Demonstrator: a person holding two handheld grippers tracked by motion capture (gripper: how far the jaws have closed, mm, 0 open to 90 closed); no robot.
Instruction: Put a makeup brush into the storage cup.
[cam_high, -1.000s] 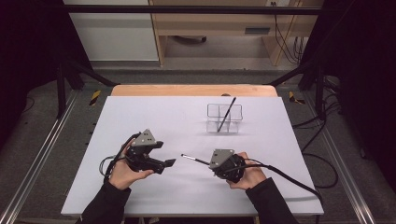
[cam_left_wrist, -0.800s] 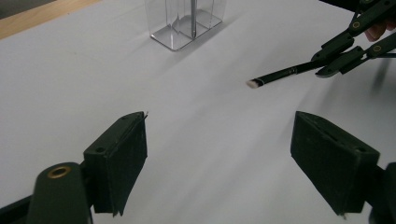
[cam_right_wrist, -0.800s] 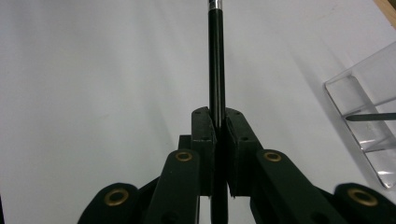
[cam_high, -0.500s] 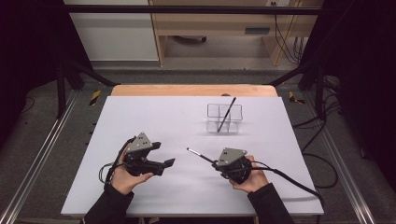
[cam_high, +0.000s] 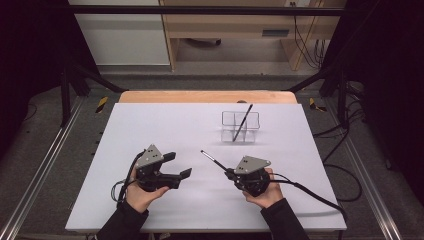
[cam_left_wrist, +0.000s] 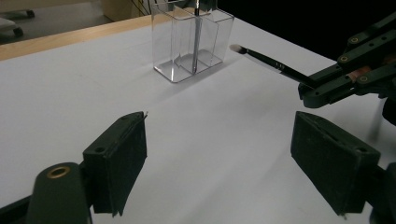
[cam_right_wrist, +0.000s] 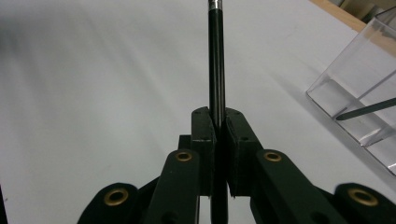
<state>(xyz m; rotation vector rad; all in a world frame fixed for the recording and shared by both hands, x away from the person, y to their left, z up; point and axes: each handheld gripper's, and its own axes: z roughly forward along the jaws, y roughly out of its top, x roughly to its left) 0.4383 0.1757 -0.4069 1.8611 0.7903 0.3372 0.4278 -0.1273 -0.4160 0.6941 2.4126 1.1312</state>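
Observation:
My right gripper (cam_high: 229, 173) is shut on the handle of a thin black makeup brush (cam_high: 214, 161) and holds it above the white table, bristle tip pointing far-left. In the right gripper view the jaws (cam_right_wrist: 218, 127) clamp the brush handle (cam_right_wrist: 216, 65). A clear plastic organizer (cam_high: 241, 127) stands farther back with another brush (cam_high: 244, 121) leaning in it. My left gripper (cam_high: 178, 165) is open with nothing between its pads (cam_left_wrist: 122, 161). In the left gripper view I see the organizer (cam_left_wrist: 189, 44), the held brush (cam_left_wrist: 264, 59) and the right gripper (cam_left_wrist: 343, 79).
The white table top (cam_high: 150, 125) ends at a wooden strip (cam_high: 205, 97) along the far edge. Metal rails (cam_high: 45, 165) run along both sides. A cable (cam_high: 310, 192) trails from the right gripper toward the table's right edge.
The right gripper has shifted slightly right and turned, so the brush tip swung farther from me. The left gripper has barely moved and stays open.

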